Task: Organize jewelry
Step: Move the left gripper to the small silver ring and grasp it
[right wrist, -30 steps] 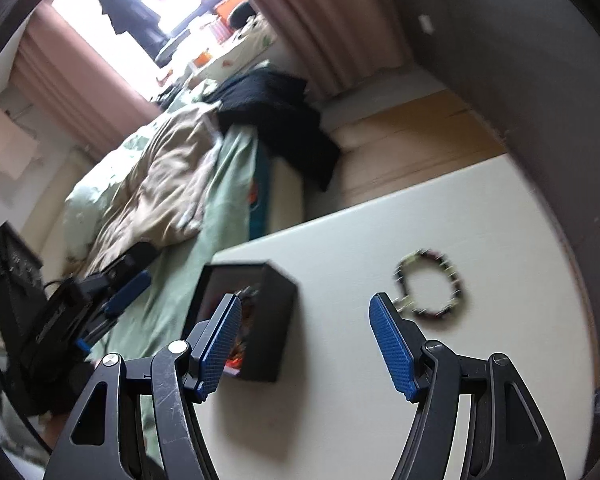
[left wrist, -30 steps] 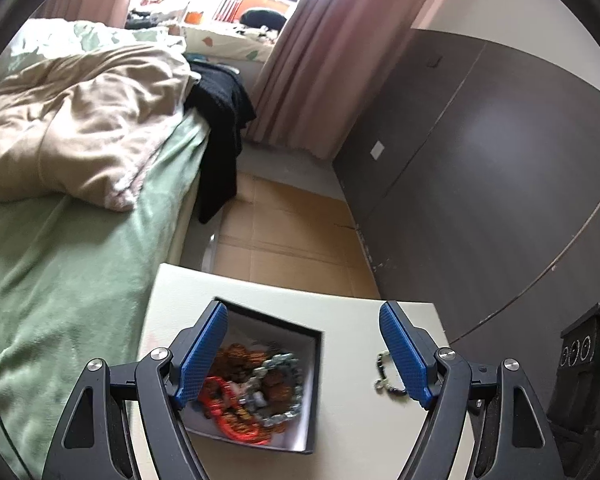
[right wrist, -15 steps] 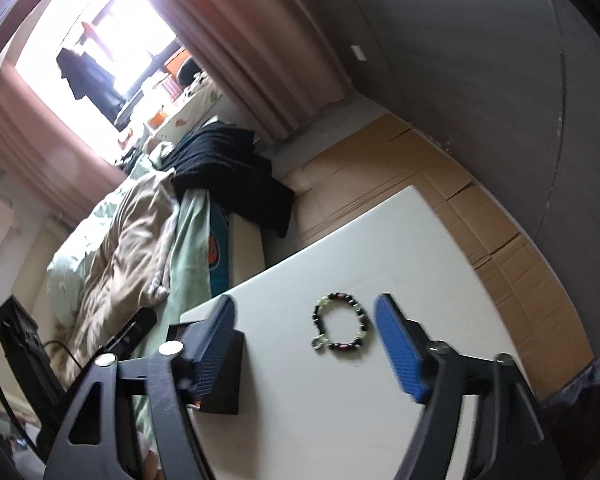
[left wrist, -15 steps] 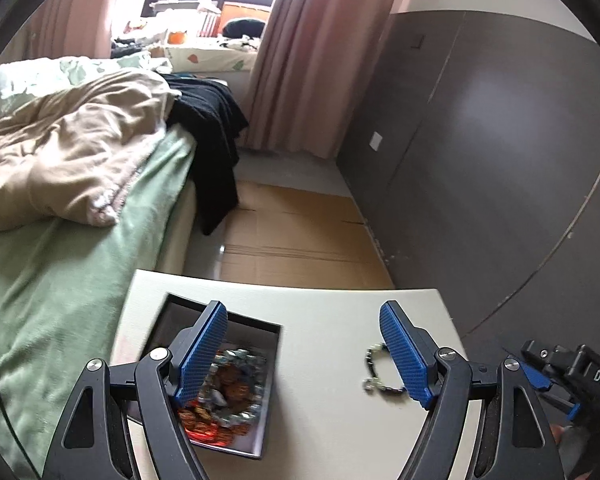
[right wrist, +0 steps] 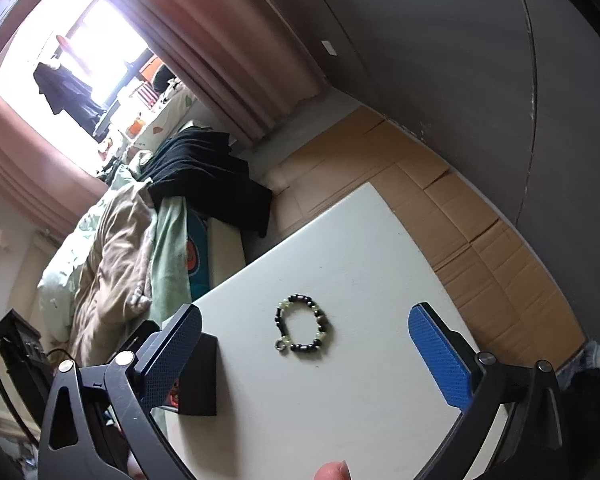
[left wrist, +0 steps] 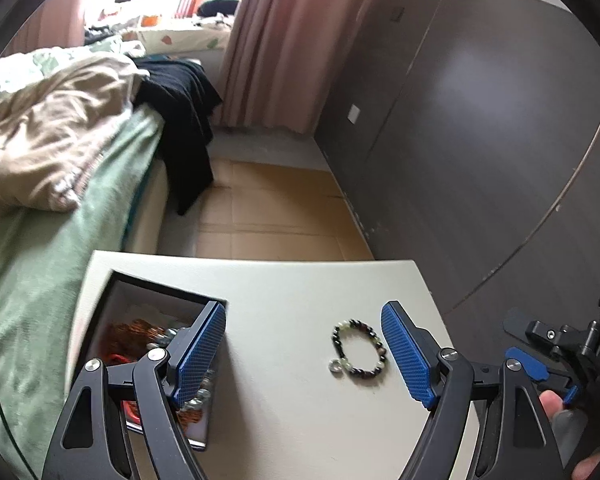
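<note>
A beaded bracelet (left wrist: 360,350) of dark and pale green beads with a small ring lies flat on the white table (left wrist: 300,292); it also shows in the right wrist view (right wrist: 302,328). An open black box (left wrist: 152,344) with red, brown and silvery jewelry sits at the table's left; in the right wrist view only its dark side (right wrist: 198,376) shows. My left gripper (left wrist: 304,350) is open and empty above the table between box and bracelet. My right gripper (right wrist: 304,356) is open and empty, with the bracelet between its fingers, farther out. Its body shows in the left wrist view (left wrist: 540,360).
A bed (left wrist: 40,208) with green sheet, beige duvet and black clothing lies left of the table. Cardboard sheets (left wrist: 268,216) cover the floor beyond the table's far edge. A dark wardrobe wall (left wrist: 480,140) runs along the right. Pink curtains (left wrist: 284,40) hang at the back.
Both grippers have swung right and pulled back: the bracelet now lies centred between the right fingers and nearer the left gripper's right finger. Both stay open. Box and bracelet have not moved.
</note>
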The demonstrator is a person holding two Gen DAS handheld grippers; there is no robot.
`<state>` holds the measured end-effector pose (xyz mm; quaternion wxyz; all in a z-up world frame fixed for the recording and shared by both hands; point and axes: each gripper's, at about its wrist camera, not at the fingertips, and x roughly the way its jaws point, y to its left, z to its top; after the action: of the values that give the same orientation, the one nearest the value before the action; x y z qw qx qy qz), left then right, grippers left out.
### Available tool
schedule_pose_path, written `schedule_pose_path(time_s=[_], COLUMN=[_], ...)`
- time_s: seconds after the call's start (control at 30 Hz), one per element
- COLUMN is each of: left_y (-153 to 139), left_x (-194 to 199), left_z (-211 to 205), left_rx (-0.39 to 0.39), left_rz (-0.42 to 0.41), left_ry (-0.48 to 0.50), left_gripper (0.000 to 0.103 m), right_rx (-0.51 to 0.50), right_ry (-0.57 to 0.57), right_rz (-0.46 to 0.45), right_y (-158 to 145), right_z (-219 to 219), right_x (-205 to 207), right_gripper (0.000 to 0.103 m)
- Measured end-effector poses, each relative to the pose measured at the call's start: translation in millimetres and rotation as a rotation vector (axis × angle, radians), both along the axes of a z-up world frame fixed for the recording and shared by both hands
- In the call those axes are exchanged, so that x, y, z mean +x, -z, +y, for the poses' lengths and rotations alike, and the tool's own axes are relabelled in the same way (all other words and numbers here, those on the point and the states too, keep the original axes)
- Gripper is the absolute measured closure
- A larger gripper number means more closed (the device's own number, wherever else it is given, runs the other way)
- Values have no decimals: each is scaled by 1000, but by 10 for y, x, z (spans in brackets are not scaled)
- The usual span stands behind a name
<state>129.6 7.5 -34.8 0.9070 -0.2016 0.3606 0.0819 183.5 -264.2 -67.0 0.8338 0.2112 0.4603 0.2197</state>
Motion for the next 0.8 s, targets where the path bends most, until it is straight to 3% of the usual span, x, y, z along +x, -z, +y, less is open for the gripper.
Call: schedule_pose_path(time_s=[0.1,0.33,0.47,0.6,0.8], left_y=[71,250,394,532,751], left_x=[65,209,266,300,368], left_z=[-53,-253,-371,-431,-521], left_rx=[-21,-15,44,52,110], left_rz=[19,89,146,175,254], left_ry=[31,110,158,192,237], left_gripper=[23,48,49,49,59], right_rx=[4,-23,-40,-48,-40], right_ry=[27,57,72,67,83], right_rz=[29,95,130,132,151], right_y=[43,171,233,243,277], right_z=[-96,-216,-261,-292,-346], right_x=[22,99,121,123,156], right_gripper=[0,0,1,3,3])
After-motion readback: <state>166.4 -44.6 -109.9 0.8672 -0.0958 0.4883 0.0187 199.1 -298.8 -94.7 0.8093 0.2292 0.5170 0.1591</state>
